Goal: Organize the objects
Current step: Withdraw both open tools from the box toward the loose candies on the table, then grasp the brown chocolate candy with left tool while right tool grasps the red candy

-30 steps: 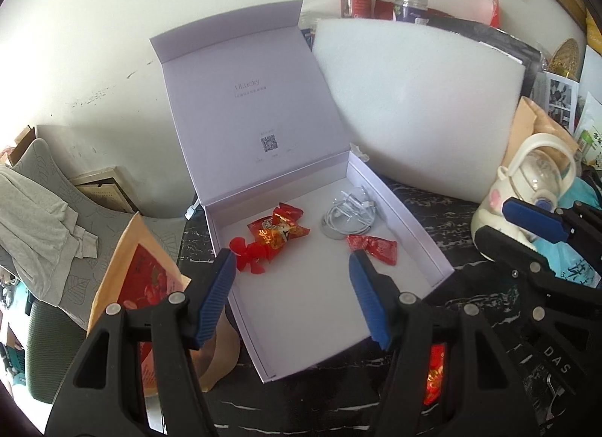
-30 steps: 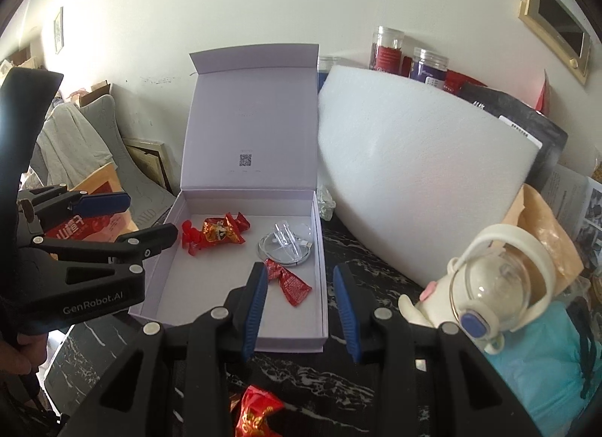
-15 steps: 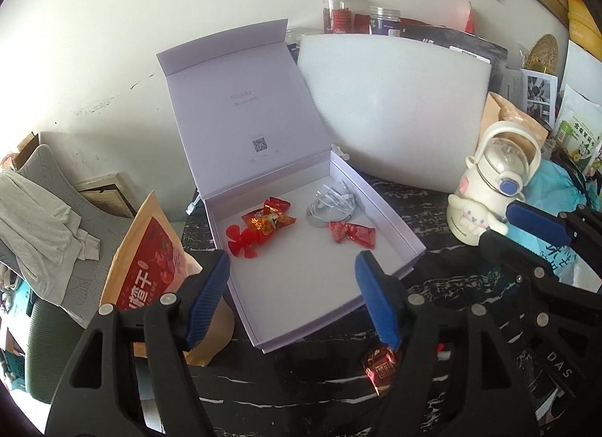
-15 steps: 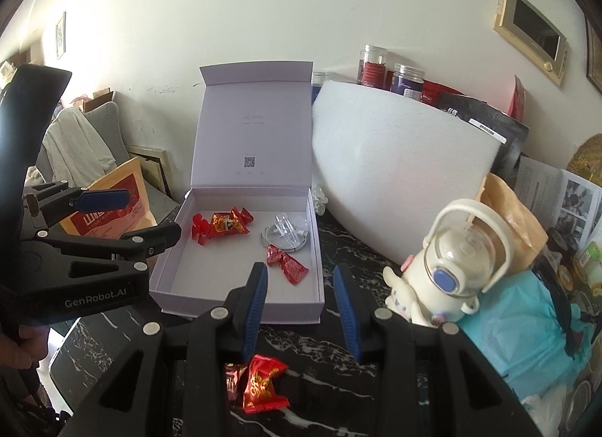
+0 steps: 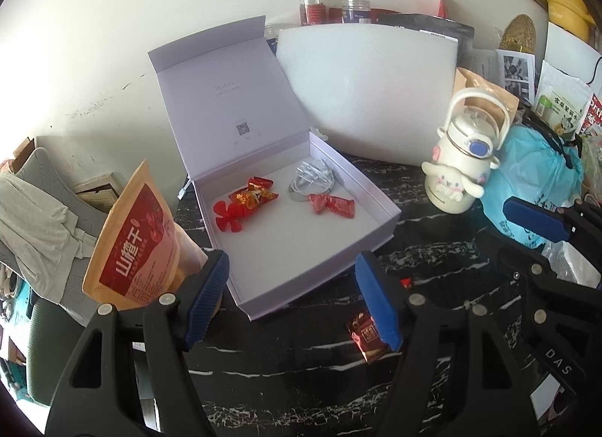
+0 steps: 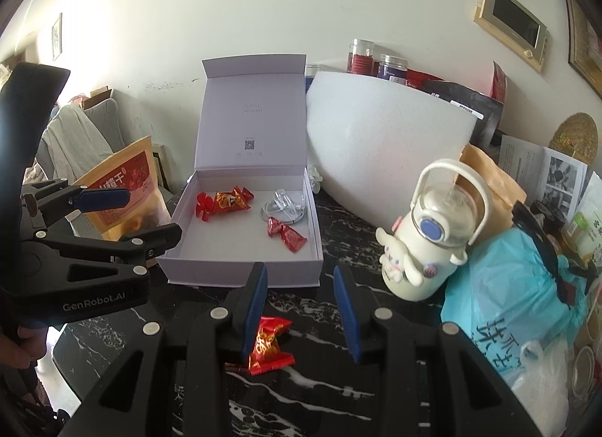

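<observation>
Both tongs, left point(image 5: 291, 297) and right point(image 6: 301, 309), hang spread and empty (nothing pinched). One wrapped candy point(image 6: 269, 344) lies on bare surface point(image 6: 323, 395) just before the open box's point(image 6: 244, 271) near edge.

A scuffed cream wall point(image 6: 233, 4) holds wood-framed pictures point(image 6: 510, 25) above a black white-veined marble tabletop point(image 5: 301, 373) in daylight.

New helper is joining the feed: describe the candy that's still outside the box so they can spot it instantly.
Find the open lilac box on the black marble table. In front of its near wall, between the right gripper fingers, lies a red-and-gold wrapped candy. It alone sits on the table; the other candies are inside the box.
</observation>
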`<state>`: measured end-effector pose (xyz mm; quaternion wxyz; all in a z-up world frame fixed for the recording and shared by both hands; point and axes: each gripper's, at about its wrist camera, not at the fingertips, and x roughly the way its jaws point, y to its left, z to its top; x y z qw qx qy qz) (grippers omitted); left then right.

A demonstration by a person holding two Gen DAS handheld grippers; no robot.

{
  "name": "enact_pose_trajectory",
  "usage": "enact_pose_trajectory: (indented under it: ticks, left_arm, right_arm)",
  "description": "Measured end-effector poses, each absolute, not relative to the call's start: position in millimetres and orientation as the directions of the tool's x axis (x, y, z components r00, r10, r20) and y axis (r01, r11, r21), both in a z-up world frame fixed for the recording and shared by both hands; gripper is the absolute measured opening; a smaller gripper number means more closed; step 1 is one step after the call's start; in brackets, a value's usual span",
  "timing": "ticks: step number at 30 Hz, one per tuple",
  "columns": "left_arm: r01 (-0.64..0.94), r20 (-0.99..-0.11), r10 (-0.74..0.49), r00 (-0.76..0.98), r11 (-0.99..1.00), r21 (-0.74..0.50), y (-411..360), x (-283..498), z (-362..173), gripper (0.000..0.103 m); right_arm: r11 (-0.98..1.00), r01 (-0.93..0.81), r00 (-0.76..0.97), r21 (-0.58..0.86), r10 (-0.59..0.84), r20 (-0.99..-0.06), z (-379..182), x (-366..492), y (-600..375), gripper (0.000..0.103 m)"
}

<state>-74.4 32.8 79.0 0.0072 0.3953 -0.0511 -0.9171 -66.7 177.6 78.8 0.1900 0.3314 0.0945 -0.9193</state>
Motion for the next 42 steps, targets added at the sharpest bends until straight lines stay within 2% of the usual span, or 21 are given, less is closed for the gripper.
enact_pose_trajectory:
  ticks: [15, 25, 28, 42]
  left_arm:
    - [-0.033, -0.758, -0.071, -0.649, -0.992, 0.121, 33.1, -44.9, 46.0, 0.069]
    - [-0.058, -0.782, -0.031, -0.623, -0.995, 0.086, 28.5, -46.4, 19.3, 0.069]
    - [-0.056, -0.787, -0.018, -0.616, -0.996, 0.066, 24.3, -49.4, 11.5, 0.069]
    - [-0.157, -0.833, 0.054, -0.551, -0.987, 0.040, 34.8, -68.5, -25.2, 0.069]
  right_arm:
    - [-0.914, 0.405, -0.671, -0.029, -0.276, -0.688, 40.6, -33.0, 183.3, 0.036]
    - [-0.913, 0.409, -0.618, -0.001, -0.275, -0.737, 8.6, -34.4, 183.5, 0.037]
    - [-0.909, 0.417, -0.602, 0.011, -0.286, -0.745, 1.3, -36.0, 184.0, 0.043]
    - [-0.883, 0.466, -0.514, 0.055, -0.321, -0.795, -35.7, -60.1, 174.8, 0.043]
